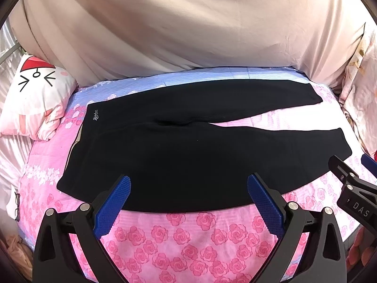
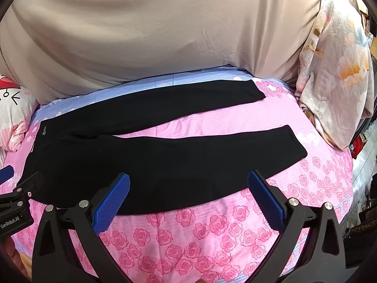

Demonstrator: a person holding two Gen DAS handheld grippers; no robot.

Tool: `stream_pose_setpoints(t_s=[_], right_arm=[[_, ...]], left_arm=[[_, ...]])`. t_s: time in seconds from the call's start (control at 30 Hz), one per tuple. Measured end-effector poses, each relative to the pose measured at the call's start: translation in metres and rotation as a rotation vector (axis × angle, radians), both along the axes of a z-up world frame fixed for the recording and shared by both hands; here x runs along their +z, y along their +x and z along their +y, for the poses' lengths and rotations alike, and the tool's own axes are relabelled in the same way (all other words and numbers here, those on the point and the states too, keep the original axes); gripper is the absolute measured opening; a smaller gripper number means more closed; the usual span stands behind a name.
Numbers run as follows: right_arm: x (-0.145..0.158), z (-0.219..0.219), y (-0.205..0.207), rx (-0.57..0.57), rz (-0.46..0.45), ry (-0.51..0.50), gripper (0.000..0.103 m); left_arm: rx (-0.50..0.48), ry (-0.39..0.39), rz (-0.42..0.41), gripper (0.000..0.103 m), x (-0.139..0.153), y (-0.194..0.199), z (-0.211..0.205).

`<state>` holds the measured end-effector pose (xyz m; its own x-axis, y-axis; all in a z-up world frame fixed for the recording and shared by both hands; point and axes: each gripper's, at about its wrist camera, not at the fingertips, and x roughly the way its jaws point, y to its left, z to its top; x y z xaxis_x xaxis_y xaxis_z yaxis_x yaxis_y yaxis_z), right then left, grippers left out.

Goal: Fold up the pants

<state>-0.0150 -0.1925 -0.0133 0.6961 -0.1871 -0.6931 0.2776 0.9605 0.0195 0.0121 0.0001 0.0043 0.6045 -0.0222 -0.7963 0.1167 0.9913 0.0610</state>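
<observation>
A home bedroom: a bed spread with a pink rose-print quilt (image 1: pixel 188 240), a cartoon-face pillow (image 1: pixel 37 94) at its left edge, beige fabric (image 2: pixel 153 35) draped behind.

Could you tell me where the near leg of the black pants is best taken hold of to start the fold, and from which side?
Probably at its cuff, approached from the near edge of the bed. The pants lie flat with legs spread apart, so the near leg's free hem can be pinched and carried onto the far leg. The right gripper and the left gripper are both open.

Pink rose-print bed (image 1: pixel 188 235), black pants (image 1: pixel 188 153) spread flat, cartoon pillow (image 1: pixel 37 94)
</observation>
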Motion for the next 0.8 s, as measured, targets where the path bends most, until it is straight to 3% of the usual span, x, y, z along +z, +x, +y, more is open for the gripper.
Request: stream_pose_setpoints(t_s=[0.8], right_arm=[[0.0, 0.005, 0.01, 0.018, -0.002, 0.001, 0.098]], left_arm=[[0.017, 0.005, -0.006, 0.098, -0.002, 0.003, 0.006]])
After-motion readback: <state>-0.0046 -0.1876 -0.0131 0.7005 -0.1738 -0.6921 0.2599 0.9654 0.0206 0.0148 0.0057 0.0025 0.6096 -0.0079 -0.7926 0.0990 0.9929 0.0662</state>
